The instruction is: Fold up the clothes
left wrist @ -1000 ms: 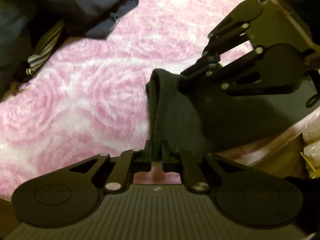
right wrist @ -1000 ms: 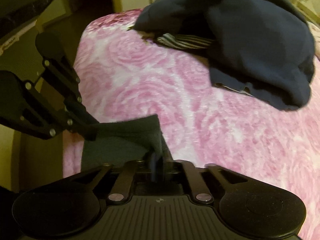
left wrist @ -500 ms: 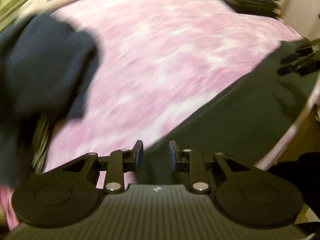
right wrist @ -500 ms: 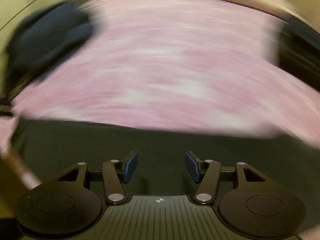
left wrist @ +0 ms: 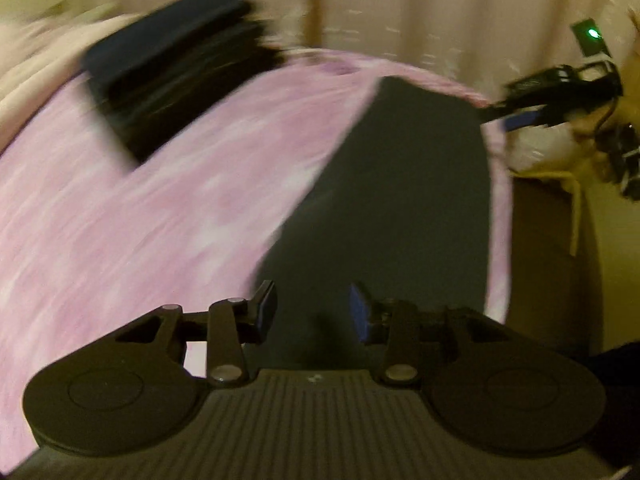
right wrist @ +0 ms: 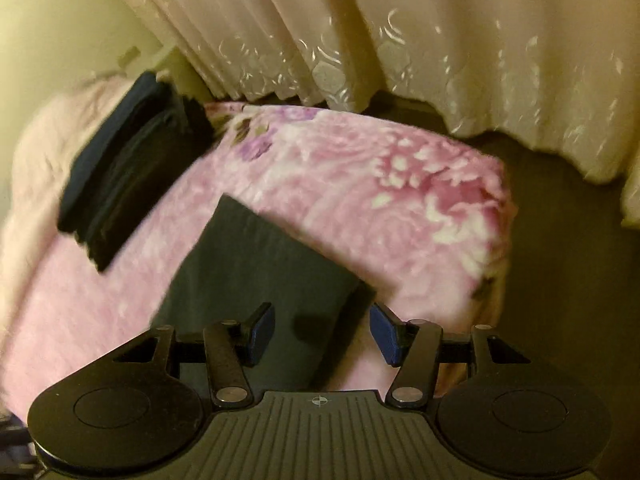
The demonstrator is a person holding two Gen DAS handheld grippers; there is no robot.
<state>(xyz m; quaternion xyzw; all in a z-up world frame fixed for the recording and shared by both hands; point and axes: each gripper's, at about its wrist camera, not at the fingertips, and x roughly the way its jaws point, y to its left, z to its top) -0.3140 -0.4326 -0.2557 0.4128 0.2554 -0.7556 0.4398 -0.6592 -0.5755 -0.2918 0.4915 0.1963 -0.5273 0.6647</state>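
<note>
A dark grey folded garment point(left wrist: 400, 200) lies flat as a long strip on the pink floral blanket point(left wrist: 160, 220), near its edge. It also shows in the right wrist view point(right wrist: 256, 276). My left gripper point(left wrist: 313, 312) is open and empty, just above the near end of the garment. My right gripper point(right wrist: 322, 332) is open and empty, over the other end of the garment. The right gripper also shows at the far right of the left wrist view point(left wrist: 532, 114), beyond the far end of the garment.
A stack of folded dark clothes point(left wrist: 172, 68) sits at the far side of the blanket, also in the right wrist view point(right wrist: 128, 164). A pale patterned curtain point(right wrist: 400, 40) hangs behind the bed. The blanket edge point(right wrist: 504, 220) drops to a dark floor.
Both grippers let go of the dark grey garment and opened. It now lies flat as a strip. Both views swung round towards the curtain and the folded stack.
</note>
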